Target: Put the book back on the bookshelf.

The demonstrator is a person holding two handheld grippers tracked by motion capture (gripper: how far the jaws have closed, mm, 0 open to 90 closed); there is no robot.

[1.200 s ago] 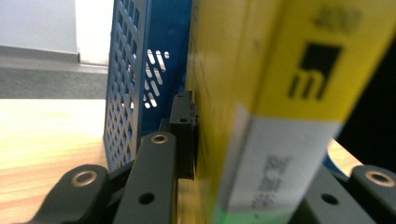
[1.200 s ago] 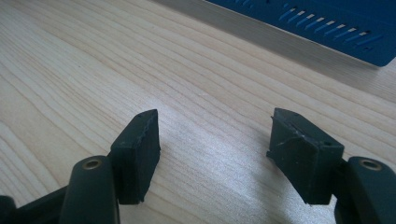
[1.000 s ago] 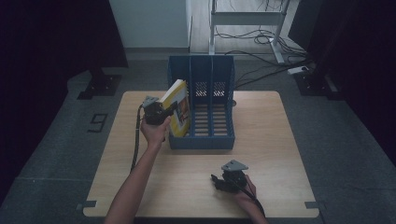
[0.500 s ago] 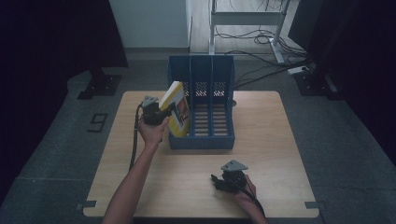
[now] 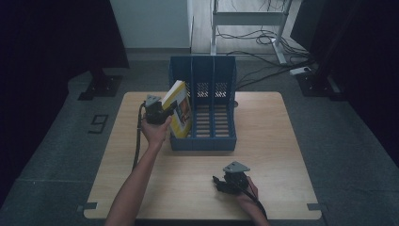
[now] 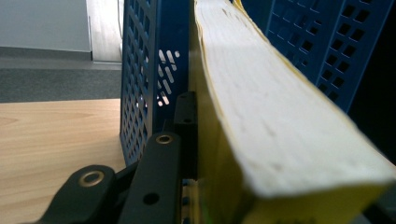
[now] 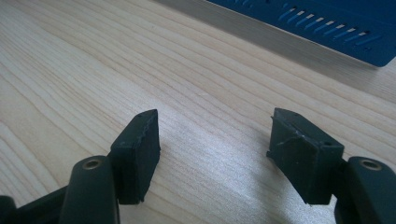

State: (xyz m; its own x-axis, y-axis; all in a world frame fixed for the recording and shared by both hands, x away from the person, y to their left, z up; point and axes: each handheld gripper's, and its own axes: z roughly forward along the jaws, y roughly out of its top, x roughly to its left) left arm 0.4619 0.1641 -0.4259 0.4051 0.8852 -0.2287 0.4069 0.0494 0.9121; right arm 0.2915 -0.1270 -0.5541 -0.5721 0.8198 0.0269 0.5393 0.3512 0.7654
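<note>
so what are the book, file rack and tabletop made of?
Book: paper, matte cream page edges, glossy-looking yellow cover. File rack: likely moulded plastic, blue, perforated walls, slight sheen. Tabletop: light wood or wood-look laminate, visible grain, satin.

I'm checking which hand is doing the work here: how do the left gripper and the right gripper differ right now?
The left gripper is shut on the yellow book; the right gripper is open with nothing between its jaws. The left gripper is raised at the blue file rack, holding the book tilted in the rack's left slot; the right gripper sits low on the wooden table, apart from the rack. Both have black jaws and are hand-held.
</note>
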